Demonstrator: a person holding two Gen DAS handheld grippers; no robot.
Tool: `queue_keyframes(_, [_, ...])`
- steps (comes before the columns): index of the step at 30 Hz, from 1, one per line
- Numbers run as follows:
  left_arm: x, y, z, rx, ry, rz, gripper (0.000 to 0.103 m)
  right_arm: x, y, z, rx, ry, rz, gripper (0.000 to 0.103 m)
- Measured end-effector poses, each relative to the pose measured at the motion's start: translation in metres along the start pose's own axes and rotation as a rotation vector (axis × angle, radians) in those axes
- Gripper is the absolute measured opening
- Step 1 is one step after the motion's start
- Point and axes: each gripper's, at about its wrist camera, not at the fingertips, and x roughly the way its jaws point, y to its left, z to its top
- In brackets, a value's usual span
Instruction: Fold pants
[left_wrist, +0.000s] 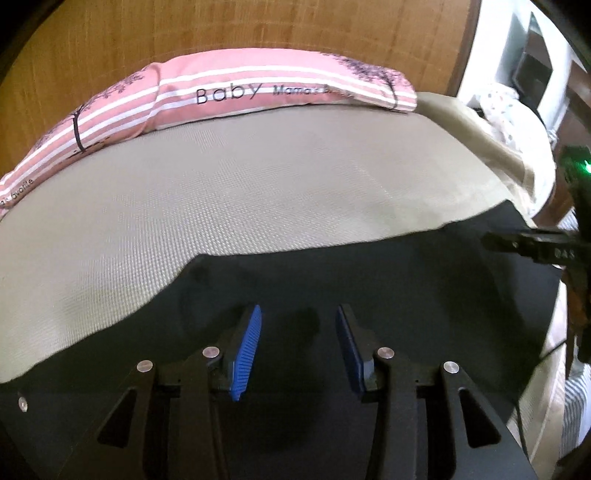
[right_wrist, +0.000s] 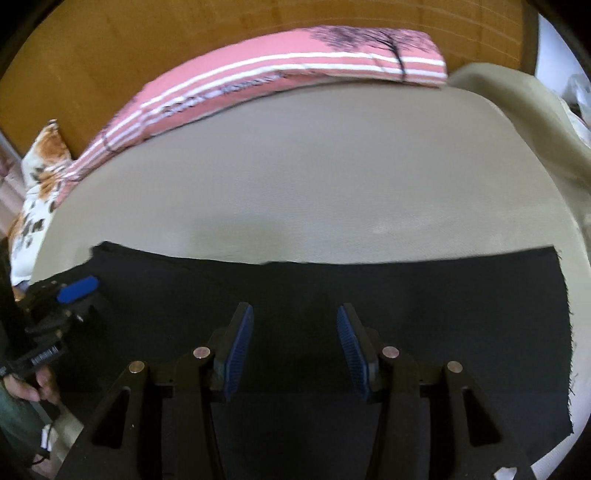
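Note:
Dark pants (left_wrist: 388, 280) lie flat on the beige bed sheet (left_wrist: 221, 192), filling the lower half of both views; in the right wrist view the pants (right_wrist: 424, 295) end in a straight far edge and a frayed right edge. My left gripper (left_wrist: 299, 317) hangs above the cloth with its blue pads apart and nothing between them. My right gripper (right_wrist: 294, 314) is likewise open over the pants, holding nothing. The right gripper's body shows at the right edge of the left wrist view. The left gripper, with one blue pad (right_wrist: 79, 288) showing, sits at the left of the right wrist view, held by a hand (right_wrist: 40, 384).
A pink striped pillow (left_wrist: 258, 92) printed "Baby" lies along the wooden headboard (left_wrist: 258, 26). A floral pillow (right_wrist: 40, 177) sits at the far left in the right wrist view. A bunched beige cloth (right_wrist: 535, 122) drapes at the bed's right side.

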Motion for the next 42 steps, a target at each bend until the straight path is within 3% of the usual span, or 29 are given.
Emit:
queue_keyframes(7, [0.014,0.003,0.003,0.012,-0.017,0.057,0.043,0.014,-0.002,0.003,-0.015,-0.042,-0.102,0.043])
queue_keyframes(12, [0.018,0.002,0.005,0.013,-0.025,0.076,0.044,0.021,0.002,0.016,-0.018,-0.048,-0.121,0.043])
queue_keyframes(19, [0.016,-0.010,0.007,0.036,-0.001,0.127,0.044,0.019,-0.002,0.019,0.006,-0.045,-0.086,0.045])
queue_keyframes(24, [0.006,-0.032,0.003,0.058,0.012,0.098,0.045,0.001,-0.012,0.013,0.047,-0.065,-0.034,0.043])
queue_keyframes(31, [-0.009,-0.081,-0.012,0.071,0.016,0.022,0.049,-0.046,-0.054,-0.020,0.164,-0.095,0.042,0.043])
queue_keyframes(42, [-0.006,-0.137,-0.039,0.111,0.062,-0.043,0.052,-0.107,-0.163,-0.119,0.478,-0.112,0.022,0.045])
